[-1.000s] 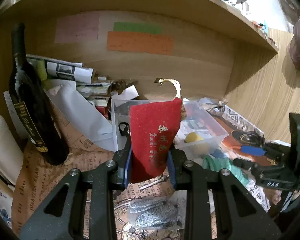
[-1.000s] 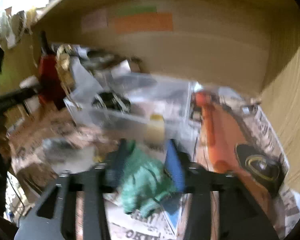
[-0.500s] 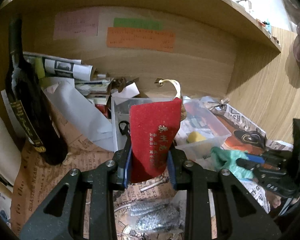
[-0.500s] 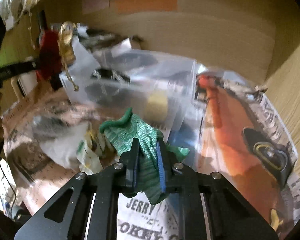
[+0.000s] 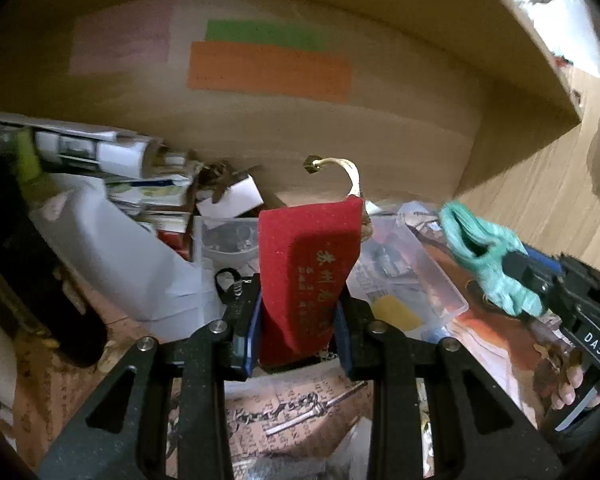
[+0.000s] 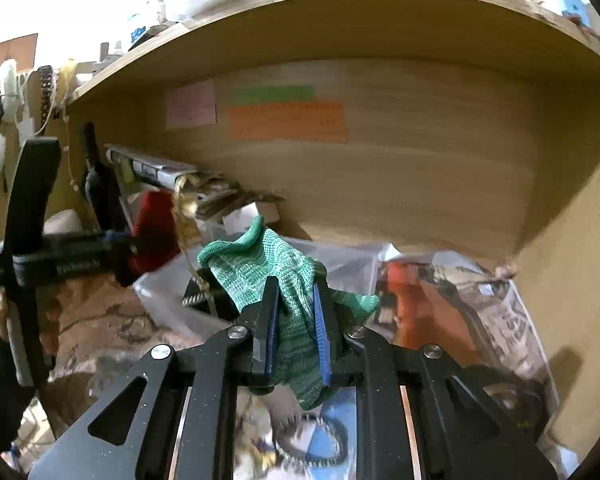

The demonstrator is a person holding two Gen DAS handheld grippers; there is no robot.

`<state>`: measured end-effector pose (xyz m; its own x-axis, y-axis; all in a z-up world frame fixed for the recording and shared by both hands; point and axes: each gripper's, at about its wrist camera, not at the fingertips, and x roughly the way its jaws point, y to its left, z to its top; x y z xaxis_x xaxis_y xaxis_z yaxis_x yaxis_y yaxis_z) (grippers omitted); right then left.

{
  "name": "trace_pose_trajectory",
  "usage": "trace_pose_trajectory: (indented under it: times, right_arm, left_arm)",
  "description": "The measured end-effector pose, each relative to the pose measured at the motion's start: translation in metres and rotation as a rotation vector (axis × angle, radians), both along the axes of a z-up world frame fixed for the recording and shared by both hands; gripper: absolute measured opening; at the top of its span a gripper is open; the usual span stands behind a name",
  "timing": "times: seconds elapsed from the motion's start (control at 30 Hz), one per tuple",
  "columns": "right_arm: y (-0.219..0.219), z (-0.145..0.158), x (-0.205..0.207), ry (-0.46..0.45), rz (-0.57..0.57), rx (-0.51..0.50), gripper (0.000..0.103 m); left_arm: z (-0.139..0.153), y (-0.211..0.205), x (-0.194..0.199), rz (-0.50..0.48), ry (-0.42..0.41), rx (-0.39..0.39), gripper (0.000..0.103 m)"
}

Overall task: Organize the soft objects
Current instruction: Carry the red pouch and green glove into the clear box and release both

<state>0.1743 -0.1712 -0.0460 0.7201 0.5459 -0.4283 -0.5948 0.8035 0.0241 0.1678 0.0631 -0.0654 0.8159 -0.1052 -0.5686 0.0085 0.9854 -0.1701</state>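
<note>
My left gripper (image 5: 298, 320) is shut on a red felt pouch (image 5: 306, 264) with gold lettering and a gold cord, held upright above the clear plastic box (image 5: 432, 276). My right gripper (image 6: 296, 332) is shut on a green knitted glove (image 6: 260, 268), lifted above the cluttered desk. The glove (image 5: 488, 256) and right gripper (image 5: 540, 280) show at the right of the left wrist view. The pouch (image 6: 152, 232) and left gripper (image 6: 112, 248) show at the left of the right wrist view.
A dark wine bottle (image 5: 24, 280) stands at the left. Rolled papers (image 5: 84, 148) and white sheets lie behind the box. An orange magazine (image 6: 416, 308) and newspapers cover the desk on the right. A wooden back wall and a shelf (image 6: 340, 12) close the space above.
My right gripper closed on the green glove and lifted it off the desk. My left gripper moved closer over the box, still holding the red pouch.
</note>
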Motion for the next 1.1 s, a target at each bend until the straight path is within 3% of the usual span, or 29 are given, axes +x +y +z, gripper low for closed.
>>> trace_pose_trajectory:
  times: [0.4, 0.53, 0.57, 0.7, 0.77, 0.9, 1.1]
  right_arm:
    - [0.063, -0.033, 0.067, 0.120, -0.028, -0.163, 0.015]
    - [0.068, -0.055, 0.086, 0.205, -0.024, -0.213, 0.017]
    - [0.068, -0.059, 0.087, 0.217, -0.021, -0.222, 0.017]
    - [0.068, -0.061, 0.086, 0.228, -0.011, -0.247, 0.026]
    - [0.063, -0.055, 0.082, 0.213, -0.009, -0.232, 0.032]
    - [0.053, -0.037, 0.067, 0.153, -0.015, -0.193, 0.052]
    - [0.031, -0.007, 0.029, 0.057, -0.010, -0.122, 0.068]
  left_arm:
    - [-0.040, -0.014, 0.063, -0.048, 0.176, -0.023, 0.030]
    - [-0.050, -0.012, 0.075, -0.063, 0.228, -0.032, 0.045]
    - [-0.050, -0.012, 0.074, -0.059, 0.227, -0.030, 0.052]
    - [-0.044, -0.012, 0.069, -0.054, 0.212, -0.033, 0.056]
    - [-0.037, -0.009, 0.062, -0.041, 0.183, -0.027, 0.064]
    - [-0.019, -0.007, 0.045, -0.031, 0.122, -0.007, 0.066]
    - [0.008, -0.005, 0.003, -0.003, 0.024, 0.039, 0.081]
